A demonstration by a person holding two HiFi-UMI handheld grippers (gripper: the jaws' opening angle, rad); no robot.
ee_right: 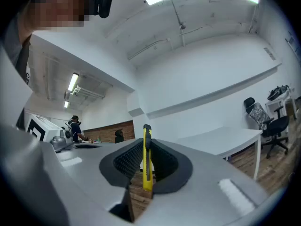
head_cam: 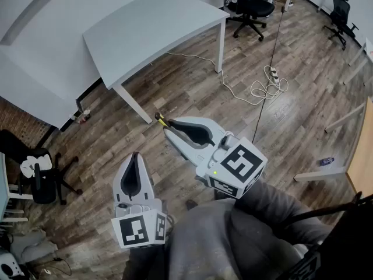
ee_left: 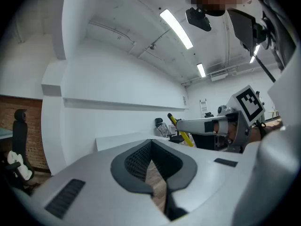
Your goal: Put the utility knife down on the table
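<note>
Table (head_cam: 151, 28): white and bare-topped, well ahead of the right fingertips and beyond them, with wooden floor (head_cam: 192, 92) between; not yet reached.

Right gripper (head_cam: 166, 125): clenched on the utility knife, both pads (ee_right: 162, 161) pressed flat to its sides. Best carried forward until the fingertips are well inside the table edge, then lowered until the knife body lies against the top. Better to ease the grip apart only then, so nothing drops or skids. Worth tipping the fingers down first, since the knife juts past them and would touch first.

Left gripper (head_cam: 135, 155): closed on nothing, pads (ee_left: 136, 161) meeting at the tips with only floor showing through the gap. Beside the right fingers, a little behind. Not needed for this step; best kept out of the way.

Utility knife (ee_right: 147, 168): yellow with a dark end, pinched between the right pads and standing on edge there. Long axis roughly in line with the fingers, angled somewhat off them. Dark end (head_cam: 157, 116) leads, sticking out past the fingertips toward the table.
</note>
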